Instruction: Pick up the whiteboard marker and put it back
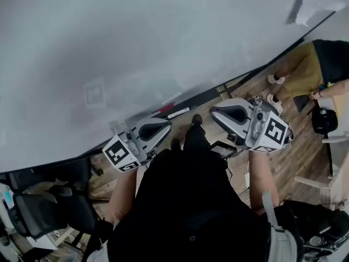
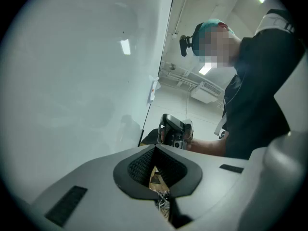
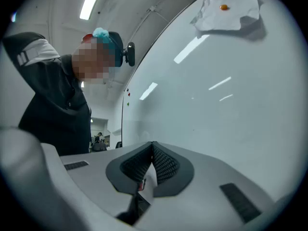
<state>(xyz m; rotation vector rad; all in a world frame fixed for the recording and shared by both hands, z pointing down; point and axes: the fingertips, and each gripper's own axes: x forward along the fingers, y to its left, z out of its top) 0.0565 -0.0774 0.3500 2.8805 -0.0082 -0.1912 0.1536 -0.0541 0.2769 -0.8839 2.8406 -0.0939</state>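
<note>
Two markers lie on the whiteboard's ledge (image 1: 210, 94) in the head view: a red one (image 1: 163, 108) and a white-bodied one (image 1: 178, 113). Both grippers hang in front of the ledge, nearer to me than the markers, and touch neither. My left gripper (image 1: 169, 124) points to the right, its jaws meeting at the tips (image 2: 155, 147) with nothing between them. My right gripper (image 1: 212, 112) points to the left, also shut and empty (image 3: 153, 143). It also shows in the left gripper view as the right gripper (image 2: 175, 130), held in a hand.
The whiteboard (image 1: 136, 42) fills the upper part of the head view. A crumpled paper (image 1: 319, 1) is pinned at its top right by an orange magnet (image 3: 224, 6). Another person (image 1: 305, 72) sits at the right. An office chair (image 1: 38, 212) stands at the lower left.
</note>
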